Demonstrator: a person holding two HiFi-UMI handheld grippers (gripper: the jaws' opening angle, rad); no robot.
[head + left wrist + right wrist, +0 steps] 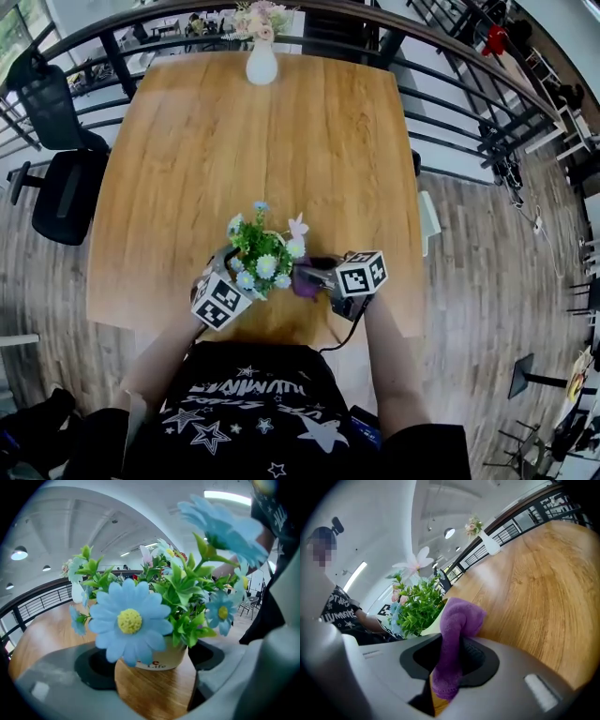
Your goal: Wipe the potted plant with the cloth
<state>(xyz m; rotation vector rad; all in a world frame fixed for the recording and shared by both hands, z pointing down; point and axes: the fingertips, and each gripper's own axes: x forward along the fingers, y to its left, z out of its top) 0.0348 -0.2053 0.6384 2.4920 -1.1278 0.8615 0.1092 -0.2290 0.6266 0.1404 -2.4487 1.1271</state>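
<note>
— Head view first: where is it?

— The potted plant (261, 257) stands near the wooden table's (281, 141) near edge, between your two grippers. It has green leaves, pale blue daisies and one pink bloom. Your left gripper (228, 270) is at its left, your right gripper (316, 277) just beside it with the purple cloth (305, 285).

— Left gripper view?

— Your jaws stand apart with the cream pot between them, upright on the wood. I cannot tell whether they touch it. A blue daisy with a yellow centre fills the front.

— Right gripper view?

— Your jaws are clamped on the cloth, whose folded end bulges out, close by the leaves.
</note>
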